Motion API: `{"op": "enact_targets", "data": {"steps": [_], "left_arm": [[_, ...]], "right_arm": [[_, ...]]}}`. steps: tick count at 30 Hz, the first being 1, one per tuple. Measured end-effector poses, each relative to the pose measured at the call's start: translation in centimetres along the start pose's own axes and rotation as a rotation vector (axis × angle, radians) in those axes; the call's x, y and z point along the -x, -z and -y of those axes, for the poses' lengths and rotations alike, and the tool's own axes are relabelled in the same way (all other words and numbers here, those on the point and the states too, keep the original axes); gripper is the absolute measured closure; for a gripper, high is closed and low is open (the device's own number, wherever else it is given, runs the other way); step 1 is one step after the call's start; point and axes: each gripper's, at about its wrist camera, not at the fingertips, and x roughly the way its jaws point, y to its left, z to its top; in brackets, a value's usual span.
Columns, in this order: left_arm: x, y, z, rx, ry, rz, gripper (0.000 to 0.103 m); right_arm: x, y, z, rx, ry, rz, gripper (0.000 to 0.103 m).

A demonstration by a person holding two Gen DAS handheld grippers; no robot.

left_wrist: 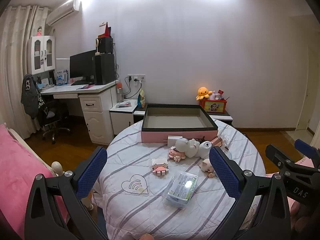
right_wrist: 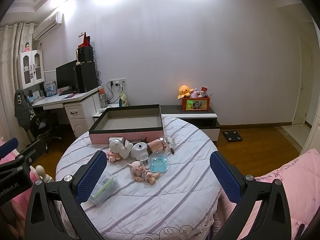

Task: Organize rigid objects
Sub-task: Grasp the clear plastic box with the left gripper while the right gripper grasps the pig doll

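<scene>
An empty pink box with a black rim (left_wrist: 179, 135) (right_wrist: 128, 136) stands at the far side of a round table with a striped cover (left_wrist: 140, 210) (right_wrist: 170, 200). In front of it lie a white figurine (left_wrist: 187, 145) (right_wrist: 120, 147), a white rounded device (right_wrist: 140, 150), a rose-gold bottle (right_wrist: 158, 143), a pink block toy (left_wrist: 160, 166), a small pink doll (right_wrist: 143, 172), a blue-tinted clear container (right_wrist: 159, 163) and a clear plastic case (left_wrist: 181, 187) (right_wrist: 104, 188). My left gripper (left_wrist: 158, 176) and right gripper (right_wrist: 159, 180) are open and empty, above the table's near side.
A pink bed lies at the left (left_wrist: 18, 164) and right (right_wrist: 290, 180). A white desk with a monitor (left_wrist: 84, 66) and a chair stands at the back left. A low cabinet with an orange box and plush toys (right_wrist: 196, 104) stands behind the table. A scale (right_wrist: 232, 136) lies on the wooden floor.
</scene>
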Motion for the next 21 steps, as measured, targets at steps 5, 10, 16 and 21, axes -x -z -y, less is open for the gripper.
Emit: {"op": "enact_targets", "data": {"steps": [5, 10, 16, 21], "left_arm": [[-0.6, 0.6, 0.0, -0.002, 0.008, -0.010, 0.000], [-2.0, 1.6, 0.0, -0.016, 0.015, -0.021, 0.000], [-5.7, 4.3, 0.5, -0.030, 0.068, -0.100, 0.000], [-9.4, 7.2, 1.4, -0.040, 0.101, -0.192, 0.000]], "right_arm": [[-0.4, 0.2, 0.2, -0.002, 0.004, -0.009, 0.000], [-1.4, 0.6, 0.5, -0.003, 0.008, -0.024, 0.000], [-3.7, 1.5, 1.3, -0.006, 0.029, -0.067, 0.000], [-6.3, 2.6, 1.7, 0.000, 0.037, -0.119, 0.000]]}}
